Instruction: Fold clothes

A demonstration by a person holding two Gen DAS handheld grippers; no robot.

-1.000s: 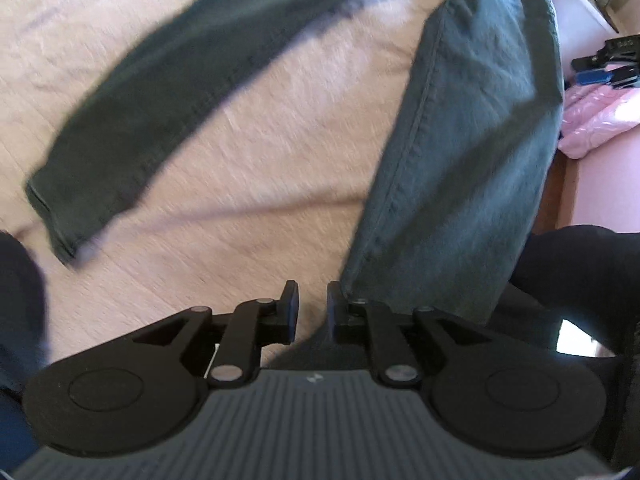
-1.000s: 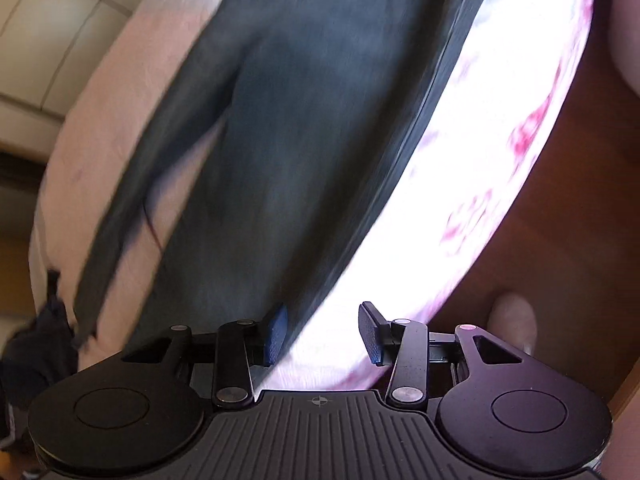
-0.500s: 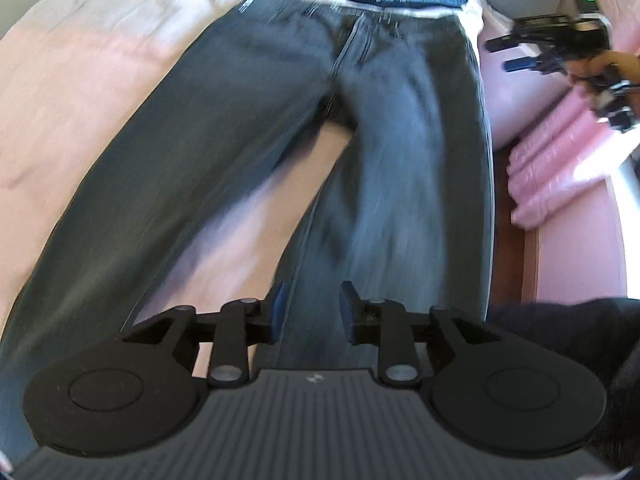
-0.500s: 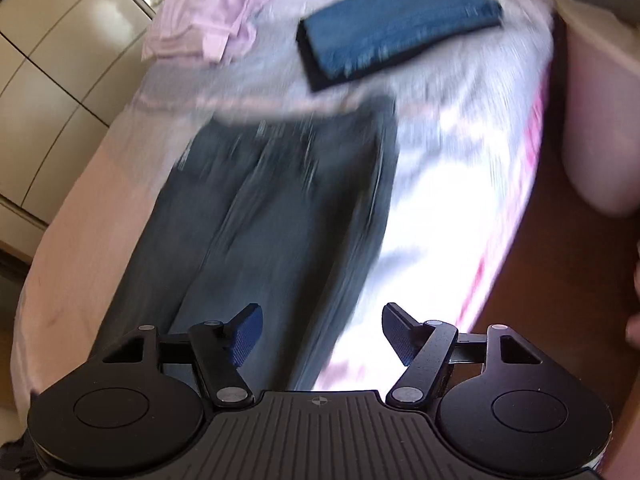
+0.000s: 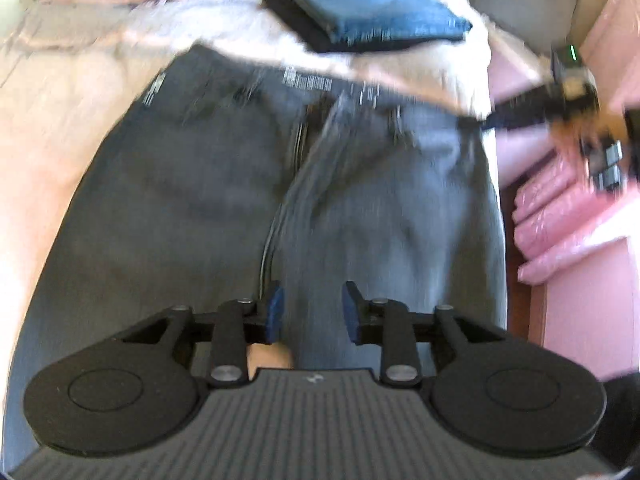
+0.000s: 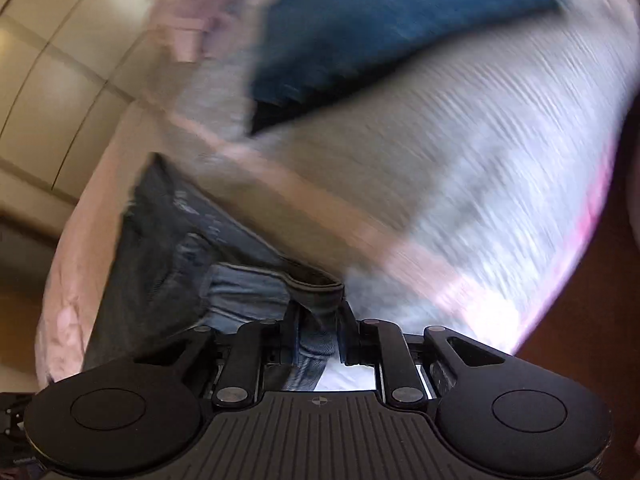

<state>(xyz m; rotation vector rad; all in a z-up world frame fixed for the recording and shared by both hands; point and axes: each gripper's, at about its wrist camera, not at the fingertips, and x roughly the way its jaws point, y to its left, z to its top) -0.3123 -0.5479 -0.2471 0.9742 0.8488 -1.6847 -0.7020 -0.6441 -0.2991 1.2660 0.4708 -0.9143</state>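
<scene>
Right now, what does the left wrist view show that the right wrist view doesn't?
Left wrist only: the grey jeans spread flat, the open left gripper above them, pink bags, and the right gripper seen from outside. Right wrist only: the right gripper shut on the waistband, and cupboard doors. Both: jeans, the folded blue jeans, the bed.

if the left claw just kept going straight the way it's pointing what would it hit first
Most likely the dark grey jeans spread flat on the bed. The open left claw points along the jeans toward the waistband, with nothing else between. Depth is unclear in the blur.
</scene>
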